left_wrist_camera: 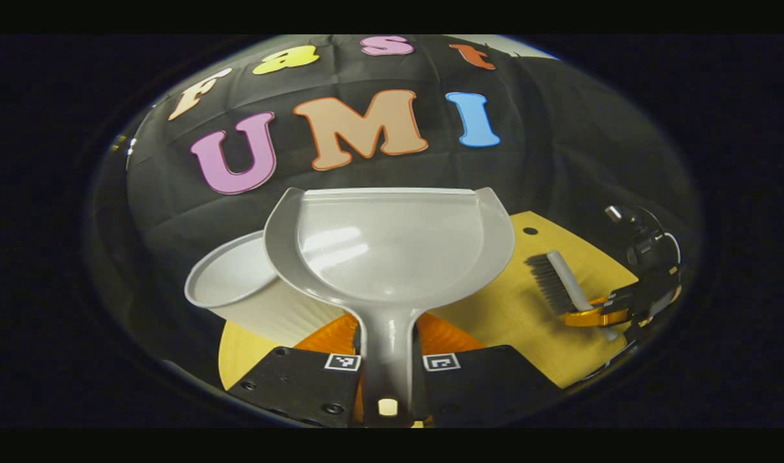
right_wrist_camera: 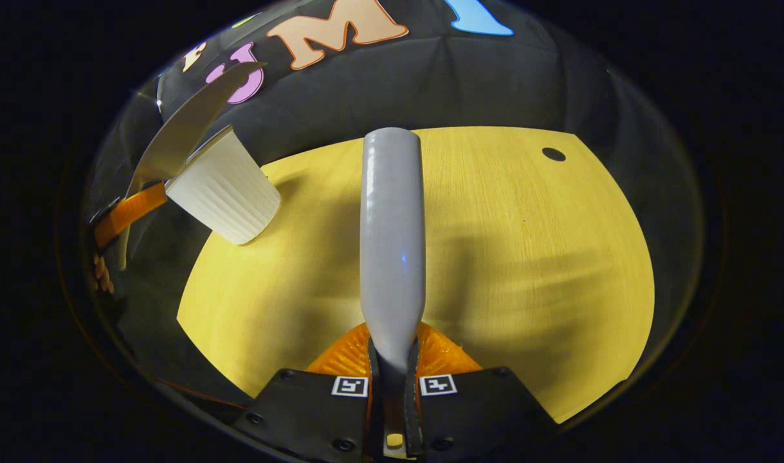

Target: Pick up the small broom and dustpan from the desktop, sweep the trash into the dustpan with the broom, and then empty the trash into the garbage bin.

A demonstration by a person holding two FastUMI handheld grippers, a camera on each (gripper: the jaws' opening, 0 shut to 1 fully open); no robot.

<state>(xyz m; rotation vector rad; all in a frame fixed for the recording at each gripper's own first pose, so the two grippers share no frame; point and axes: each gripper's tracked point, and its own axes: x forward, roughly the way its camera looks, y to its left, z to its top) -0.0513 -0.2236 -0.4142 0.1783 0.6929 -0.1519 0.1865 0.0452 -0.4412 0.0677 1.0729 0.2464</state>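
Take the desk (right_wrist_camera: 527, 257) as your landmark: its yellow wood top looks swept, with no scraps that I can make out. At its left edge the white ribbed bin (right_wrist_camera: 227, 190) leans (it reads as tilted, though the lens may exaggerate that). Your dustpan (left_wrist_camera: 392, 247) hangs over the bin's open mouth, a pale grey scoop, glossy, its inside bare as far as you can see. I judge the pick-up and sweeping done and the emptying either finishing or just finished. Your left gripper (left_wrist_camera: 388, 370) is closed tight on the dustpan's handle, both fingers pressing it. The broom (left_wrist_camera: 559, 283), a grey stick with dark bristles, sits above the desk's right side, clamped by its handle in your right gripper (right_wrist_camera: 392, 379).
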